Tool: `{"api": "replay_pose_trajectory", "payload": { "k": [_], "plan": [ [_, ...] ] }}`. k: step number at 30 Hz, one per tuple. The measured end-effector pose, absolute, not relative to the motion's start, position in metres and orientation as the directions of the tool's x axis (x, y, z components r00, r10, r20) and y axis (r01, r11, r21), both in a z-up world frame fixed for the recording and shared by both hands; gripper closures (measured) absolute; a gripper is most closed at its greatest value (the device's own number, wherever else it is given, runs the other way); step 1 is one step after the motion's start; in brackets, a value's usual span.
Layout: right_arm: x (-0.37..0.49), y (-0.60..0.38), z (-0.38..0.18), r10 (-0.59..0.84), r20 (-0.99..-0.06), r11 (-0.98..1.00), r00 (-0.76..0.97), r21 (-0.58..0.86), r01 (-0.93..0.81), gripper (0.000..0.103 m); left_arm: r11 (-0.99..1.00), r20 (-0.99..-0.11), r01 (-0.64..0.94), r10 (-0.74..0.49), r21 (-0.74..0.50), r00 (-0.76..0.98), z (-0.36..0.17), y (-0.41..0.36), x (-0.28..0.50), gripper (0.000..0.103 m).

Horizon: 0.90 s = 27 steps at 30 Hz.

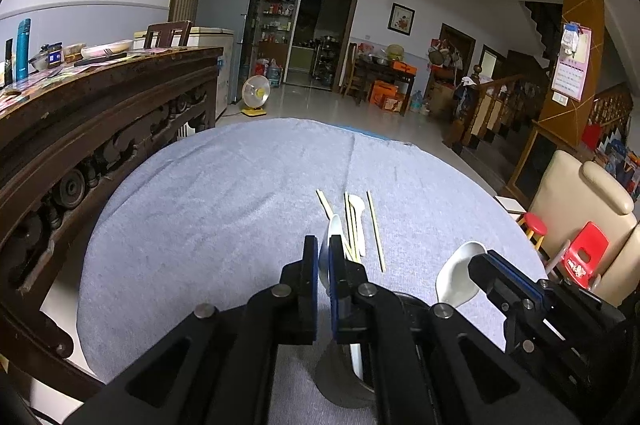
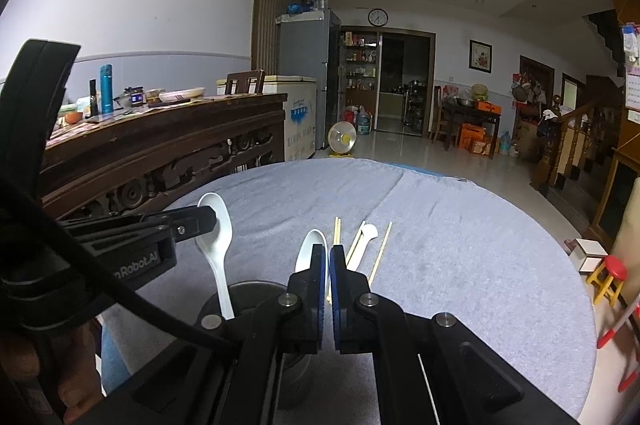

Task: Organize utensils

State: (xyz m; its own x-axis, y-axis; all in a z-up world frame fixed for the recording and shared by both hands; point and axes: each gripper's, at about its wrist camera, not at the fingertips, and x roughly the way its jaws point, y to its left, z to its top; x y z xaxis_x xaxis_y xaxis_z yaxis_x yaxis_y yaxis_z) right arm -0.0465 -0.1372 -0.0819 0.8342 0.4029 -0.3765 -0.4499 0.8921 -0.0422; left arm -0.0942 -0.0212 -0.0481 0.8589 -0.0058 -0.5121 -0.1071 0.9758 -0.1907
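Note:
Both grippers hover above a dark round holder (image 2: 252, 291) on the blue-grey cloth. My left gripper (image 1: 324, 247) is shut on a white spoon (image 1: 335, 225), whose handle reaches down into the holder (image 1: 344, 381); the same spoon shows in the right wrist view (image 2: 214, 225). My right gripper (image 2: 328, 253) is shut on a second white spoon (image 2: 310, 249), seen in the left wrist view (image 1: 460, 277) too. Several chopsticks (image 1: 375, 229) and a third white spoon (image 1: 358, 213) lie on the cloth ahead.
The round table (image 1: 200, 225) has a blue-grey cloth. A carved dark wooden table (image 1: 100, 113) with bottles and dishes stands close on the left. A cream chair (image 1: 576, 201) and red stools (image 1: 584, 257) stand to the right.

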Motion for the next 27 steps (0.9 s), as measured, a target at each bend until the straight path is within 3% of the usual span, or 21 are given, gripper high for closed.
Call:
{"api": "replay_pose_trajectory", "payload": {
  "k": [2,4,16,23,27],
  "plan": [
    [-0.047,-0.137,-0.082,0.404,-0.375,0.891,0.834,-0.047,-0.452,0.084,0.977,-0.513,-0.1,-0.012,-0.19,0.858,-0.049,-0.022,-0.095,0.087],
    [-0.048,-0.138,-0.082,0.411,-0.373,0.888,0.832,-0.041,-0.457,0.076,0.977,-0.505,-0.105,-0.004,-0.186,0.863,-0.048,-0.022,-0.099,0.064],
    [-0.05,-0.162,-0.069,0.405,-0.344,0.906,0.847,0.028,-0.422,0.074,0.962,-0.446,-0.153,0.037,-0.227,0.894,-0.022,0.003,-0.113,0.06],
    [-0.034,-0.188,-0.067,0.41,-0.393,0.91,0.823,0.116,-0.398,0.073,0.951,-0.47,-0.185,0.048,-0.249,0.881,-0.015,0.027,-0.1,0.053],
    [-0.013,-0.211,-0.075,0.422,-0.469,0.906,0.776,0.196,-0.375,0.072,0.945,-0.522,-0.213,0.054,-0.25,0.851,-0.021,0.042,-0.084,0.035]
  ]
}}
